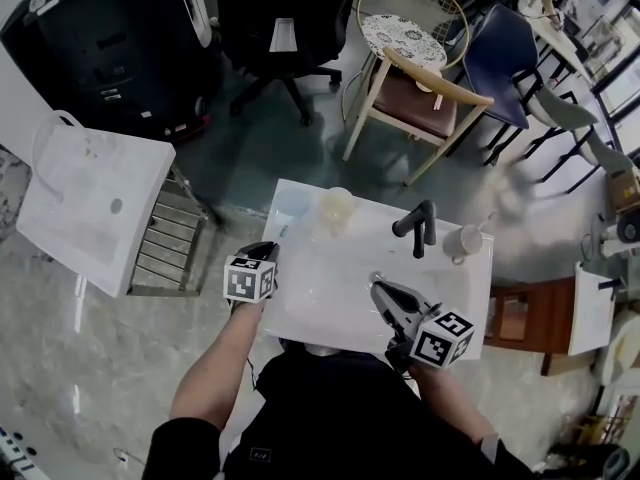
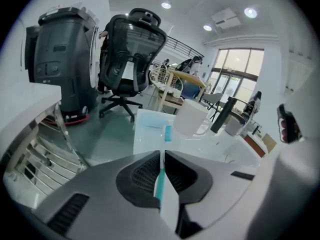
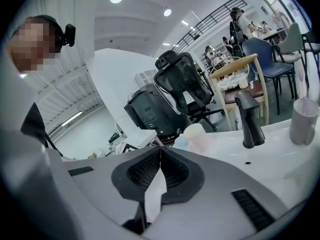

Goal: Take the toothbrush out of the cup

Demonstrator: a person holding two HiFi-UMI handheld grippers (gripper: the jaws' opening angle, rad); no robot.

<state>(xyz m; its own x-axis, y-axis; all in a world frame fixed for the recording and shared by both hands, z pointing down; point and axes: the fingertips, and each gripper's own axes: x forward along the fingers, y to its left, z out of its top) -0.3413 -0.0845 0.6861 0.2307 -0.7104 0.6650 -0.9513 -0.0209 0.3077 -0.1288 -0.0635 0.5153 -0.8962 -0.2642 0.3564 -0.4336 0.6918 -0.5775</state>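
A teal and white toothbrush (image 2: 167, 133) sticks forward out of my left gripper (image 2: 163, 154), whose jaws are shut on its handle. Its bristle head points toward the pale cup (image 2: 191, 116), clear of it. In the head view the left gripper (image 1: 264, 255) is at the left edge of the white sink top (image 1: 330, 308), with the cup (image 1: 337, 209) farther back. My right gripper (image 1: 378, 287) hovers over the front right of the sink top, shut with nothing in it. In the right gripper view its jaws (image 3: 160, 149) meet, and the cup (image 3: 195, 134) stands beyond them.
A black faucet (image 1: 418, 227) rises at the back of the sink top, with a grey cup (image 1: 463, 241) to its right. A light blue item (image 1: 292, 208) lies left of the pale cup. A wooden chair (image 1: 420, 103) and an office chair (image 1: 285, 38) stand behind.
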